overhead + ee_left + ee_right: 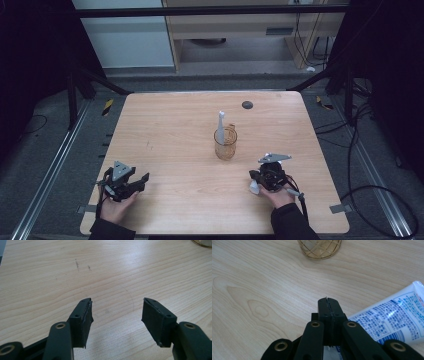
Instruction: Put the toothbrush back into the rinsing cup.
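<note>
Left gripper (pixel 141 179) low over the light wooden table (pixel 170 130) at its near-left, jaws apart, nothing between. Right gripper (pixel 329 300) near-right, jaws pressed together, nothing gripped. White-and-blue printed toothpaste tube (pixel 392 320) lies flat just beside it; amber transparent cup (pixel 225 143) stands beyond.

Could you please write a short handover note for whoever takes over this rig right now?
Left gripper: open, nothing between the jaws, low over bare table at the near left.
Right gripper: jaws shut, at the near right. A white and blue tube lies on the table right beside and under it; a sliver of white shows in the jaw seam, but I cannot tell whether the tube is gripped.
Amber glass cup: upright at mid-table, with a white toothbrush standing in it.
Done: the toothbrush is in the cup.
Left: probably the tube, which is still outside the cup.
</note>
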Demonstrator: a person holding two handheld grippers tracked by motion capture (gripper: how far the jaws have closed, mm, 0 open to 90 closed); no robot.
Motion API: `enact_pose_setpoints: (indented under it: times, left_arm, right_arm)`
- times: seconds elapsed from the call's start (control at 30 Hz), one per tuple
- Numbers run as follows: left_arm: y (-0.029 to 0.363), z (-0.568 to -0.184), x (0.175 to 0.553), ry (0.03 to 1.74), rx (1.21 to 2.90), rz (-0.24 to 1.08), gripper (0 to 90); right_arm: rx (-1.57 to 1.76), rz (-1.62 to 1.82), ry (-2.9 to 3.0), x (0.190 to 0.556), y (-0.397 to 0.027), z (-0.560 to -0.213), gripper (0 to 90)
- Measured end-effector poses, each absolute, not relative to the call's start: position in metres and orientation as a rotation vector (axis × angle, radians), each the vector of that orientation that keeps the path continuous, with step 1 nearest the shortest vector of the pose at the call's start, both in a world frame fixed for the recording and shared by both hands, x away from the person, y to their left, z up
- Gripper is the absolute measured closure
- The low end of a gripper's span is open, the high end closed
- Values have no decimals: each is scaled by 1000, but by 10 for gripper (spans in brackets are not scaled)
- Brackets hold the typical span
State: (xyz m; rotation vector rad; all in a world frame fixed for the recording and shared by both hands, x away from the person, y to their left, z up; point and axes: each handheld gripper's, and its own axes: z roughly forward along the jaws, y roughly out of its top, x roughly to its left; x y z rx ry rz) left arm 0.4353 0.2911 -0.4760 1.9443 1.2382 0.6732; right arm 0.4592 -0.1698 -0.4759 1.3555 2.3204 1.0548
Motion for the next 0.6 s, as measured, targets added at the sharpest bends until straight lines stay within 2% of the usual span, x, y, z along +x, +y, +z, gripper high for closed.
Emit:
enact_pose_setpoints:
  times: [0.6]
  left_arm:
    - [291,-476,435,1237,1946,675,408]
  right_arm:
    - [1378,1035,2345,434,-188,-478,900]
